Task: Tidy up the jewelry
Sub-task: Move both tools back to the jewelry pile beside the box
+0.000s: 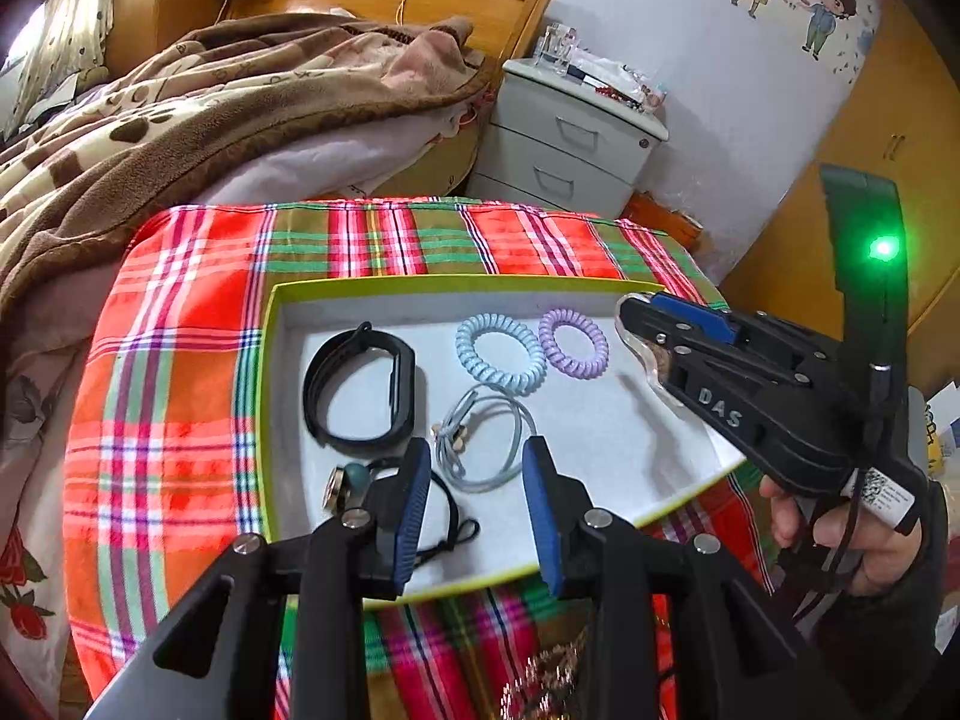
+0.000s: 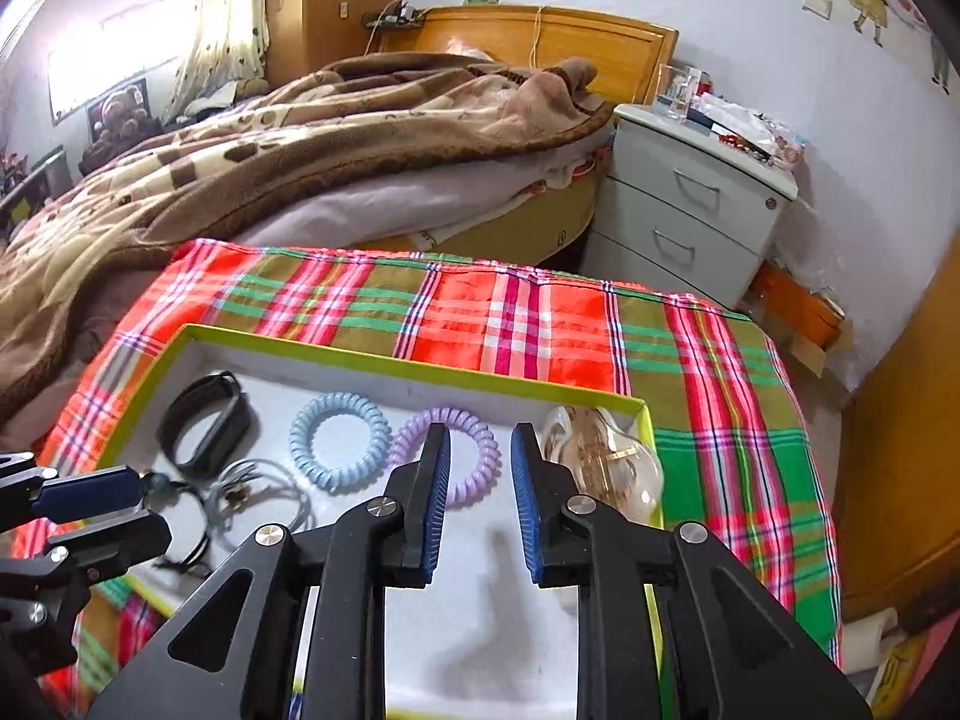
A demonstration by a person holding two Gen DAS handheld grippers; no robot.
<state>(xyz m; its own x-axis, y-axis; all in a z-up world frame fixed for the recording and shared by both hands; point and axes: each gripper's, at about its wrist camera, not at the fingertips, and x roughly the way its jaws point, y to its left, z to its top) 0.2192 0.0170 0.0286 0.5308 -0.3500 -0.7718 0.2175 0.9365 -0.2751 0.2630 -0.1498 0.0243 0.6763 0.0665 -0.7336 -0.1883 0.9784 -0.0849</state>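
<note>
Jewelry is lying inside the green-rimmed tray (image 1: 267, 360) on the plaid cloth (image 1: 180, 360): black wristband (image 1: 336, 384), blue coil band (image 1: 498, 354), purple coil band (image 1: 573, 342), grey cord loop (image 1: 486, 450), a beaded cord (image 1: 354, 480), and a clear pouch (image 2: 606, 456) in the far right corner. Left gripper (image 1: 477, 510) and right gripper (image 2: 480, 504) are both hovering above it, jaws apart, nothing between them. Judgement: sorting is looking nearly finished; no loose pieces showing outside the tray.
</note>
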